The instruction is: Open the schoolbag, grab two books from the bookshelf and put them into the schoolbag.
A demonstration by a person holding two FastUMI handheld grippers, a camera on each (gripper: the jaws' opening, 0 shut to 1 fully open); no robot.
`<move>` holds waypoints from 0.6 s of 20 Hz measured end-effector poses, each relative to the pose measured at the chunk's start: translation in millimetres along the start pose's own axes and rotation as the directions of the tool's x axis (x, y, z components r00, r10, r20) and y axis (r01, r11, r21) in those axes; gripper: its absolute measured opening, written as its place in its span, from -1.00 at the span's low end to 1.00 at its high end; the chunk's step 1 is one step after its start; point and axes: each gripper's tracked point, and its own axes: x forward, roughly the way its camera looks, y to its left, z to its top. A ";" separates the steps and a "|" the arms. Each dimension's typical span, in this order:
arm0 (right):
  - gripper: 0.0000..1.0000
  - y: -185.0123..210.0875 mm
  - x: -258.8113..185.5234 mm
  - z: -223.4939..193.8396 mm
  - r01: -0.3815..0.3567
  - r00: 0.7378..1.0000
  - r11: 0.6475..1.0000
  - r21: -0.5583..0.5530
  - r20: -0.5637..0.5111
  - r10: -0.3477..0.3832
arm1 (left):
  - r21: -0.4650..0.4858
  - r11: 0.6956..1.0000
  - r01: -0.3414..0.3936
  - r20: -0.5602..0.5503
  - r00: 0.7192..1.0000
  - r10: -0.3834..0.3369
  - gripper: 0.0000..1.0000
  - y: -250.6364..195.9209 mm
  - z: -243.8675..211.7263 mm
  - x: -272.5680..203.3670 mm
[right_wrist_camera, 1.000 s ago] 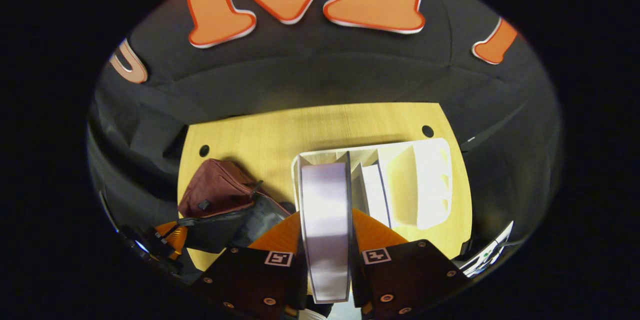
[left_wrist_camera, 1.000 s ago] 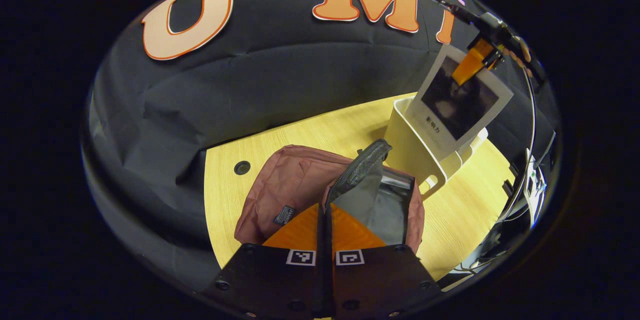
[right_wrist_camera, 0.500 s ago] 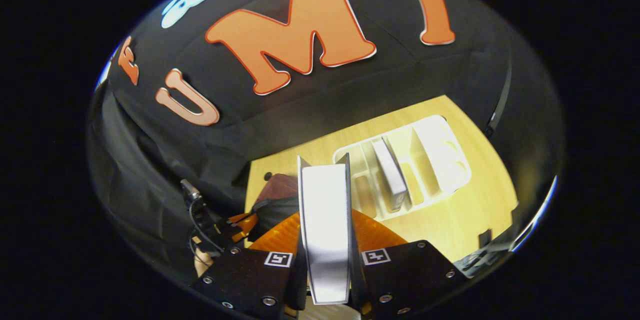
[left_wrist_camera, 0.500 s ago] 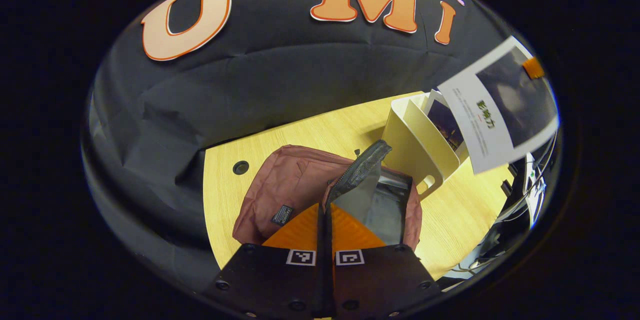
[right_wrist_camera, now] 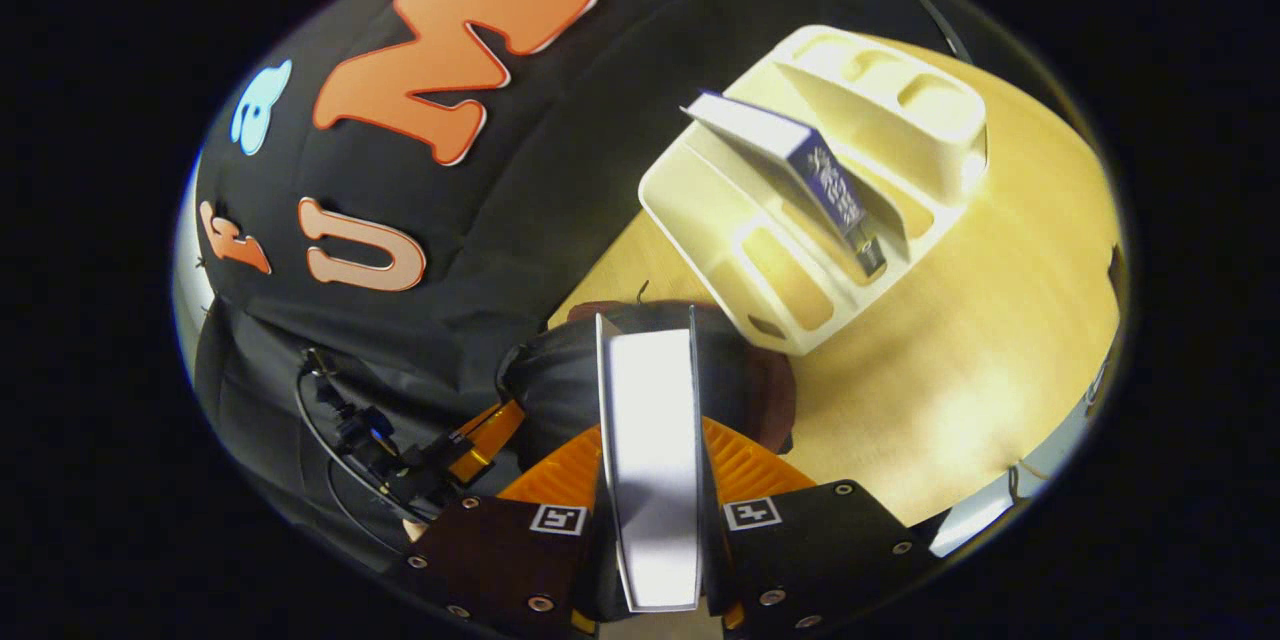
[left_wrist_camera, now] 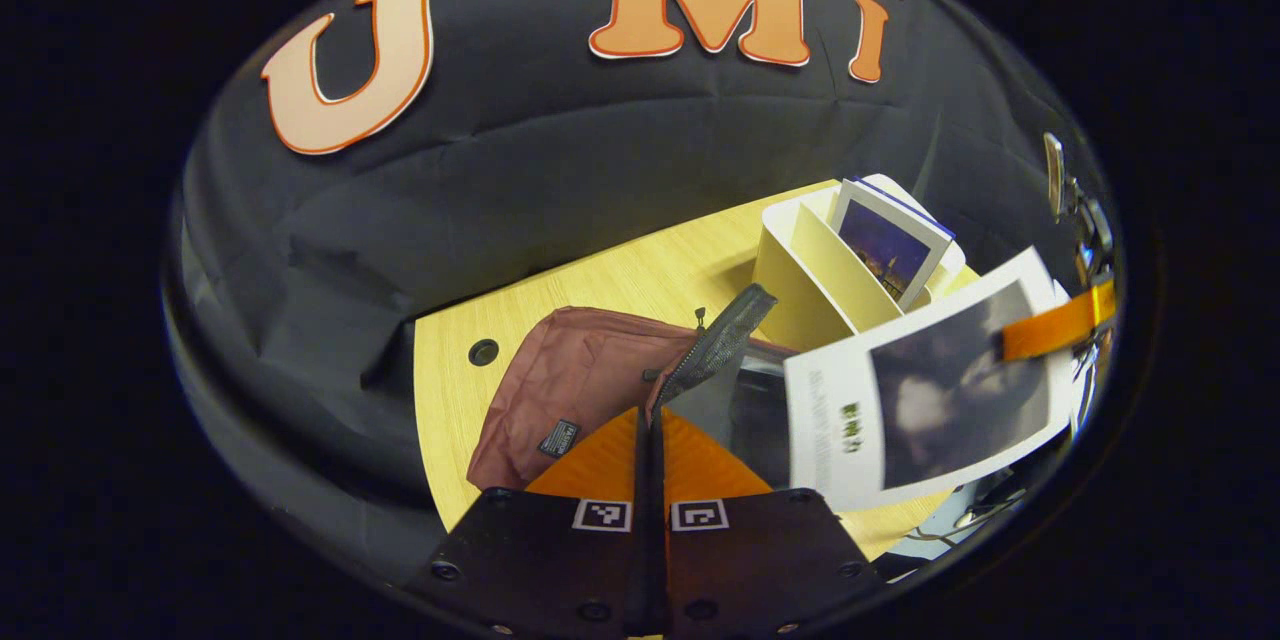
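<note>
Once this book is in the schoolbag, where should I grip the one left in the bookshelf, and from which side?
Grip the remaining book by its top edge, coming down from above with a finger on each cover. It stands leaning in a slot of the bookshelf, whose dividers flank its lower part; its upper part stands clear above them.

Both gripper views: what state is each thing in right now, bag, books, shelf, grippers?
schoolbag: open, flap held up
left gripper: shut on the schoolbag's flap
right gripper: shut on a book
held book: lifted over the schoolbag's mouth, not yet inside
second book: standing tilted in the bookshelf
bookshelf: upright on the table
</note>
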 end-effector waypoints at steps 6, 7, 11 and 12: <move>-0.30 -2.7 85.7 -20.1 -0.074 0.995 0.994 0.082 0.080 0.067 | 0.042 0.999 0.004 0.020 1.000 -0.005 -0.99 -16.8 15.9 -14.9; -0.30 -2.8 98.6 -21.2 -0.074 0.993 0.993 0.088 0.093 0.066 | 0.044 0.999 0.009 0.021 1.000 -0.010 -0.99 -20.2 17.8 -16.9; -0.29 14.6 141.6 -24.4 -0.108 0.985 0.985 0.135 0.151 0.087 | 0.055 0.997 0.059 0.029 0.998 -0.060 -0.99 -36.1 19.7 -27.6; -0.29 19.6 152.0 -24.6 -0.109 0.983 0.983 0.149 0.165 0.084 | 0.063 0.996 0.058 0.030 0.998 -0.060 -0.99 -36.4 21.5 -28.0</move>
